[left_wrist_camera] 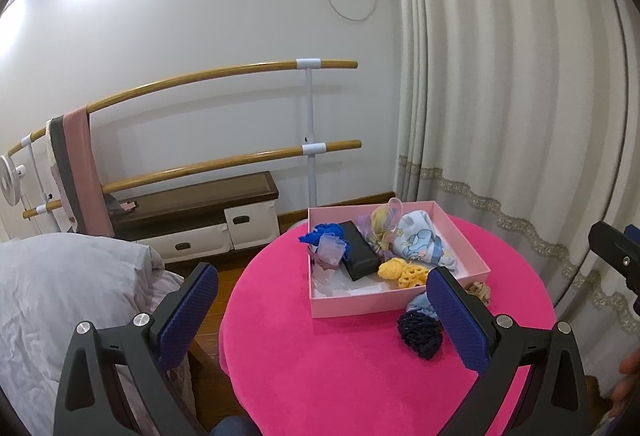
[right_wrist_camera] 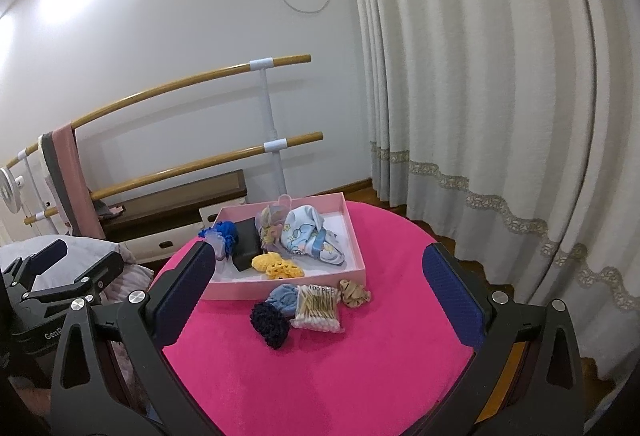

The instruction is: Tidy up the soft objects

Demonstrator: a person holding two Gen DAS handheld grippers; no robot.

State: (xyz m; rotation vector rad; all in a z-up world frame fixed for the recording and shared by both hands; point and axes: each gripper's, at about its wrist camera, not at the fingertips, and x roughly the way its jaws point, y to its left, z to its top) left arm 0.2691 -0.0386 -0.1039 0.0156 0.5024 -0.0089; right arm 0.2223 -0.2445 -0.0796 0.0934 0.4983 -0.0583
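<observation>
A pink box (left_wrist_camera: pixel 464 236) (right_wrist_camera: pixel 352 236) on the round pink table (left_wrist_camera: pixel 340 356) (right_wrist_camera: pixel 340 368) holds a black case (right_wrist_camera: pixel 246 238), blue (right_wrist_camera: pixel 226 230) and yellow (right_wrist_camera: pixel 276 264) knit pieces, a pastel scrunchie and a printed cloth (right_wrist_camera: pixel 308 232). In front of the box lie a navy knit scrunchie (left_wrist_camera: pixel 420 332) (right_wrist_camera: pixel 270 320), a light blue one (right_wrist_camera: pixel 282 298), a beige one (right_wrist_camera: pixel 354 292) and a cotton swab pack (right_wrist_camera: pixel 320 308). My left gripper (left_wrist_camera: pixel 324 310) and right gripper (right_wrist_camera: pixel 318 290) are open and empty above the table's near side.
A bed with grey bedding (left_wrist_camera: pixel 68 284) lies to the left. A ballet barre (left_wrist_camera: pixel 224 70) with a pink cloth and a low brown bench (left_wrist_camera: pixel 192 204) stand by the wall. Curtains (left_wrist_camera: pixel 500 96) hang on the right.
</observation>
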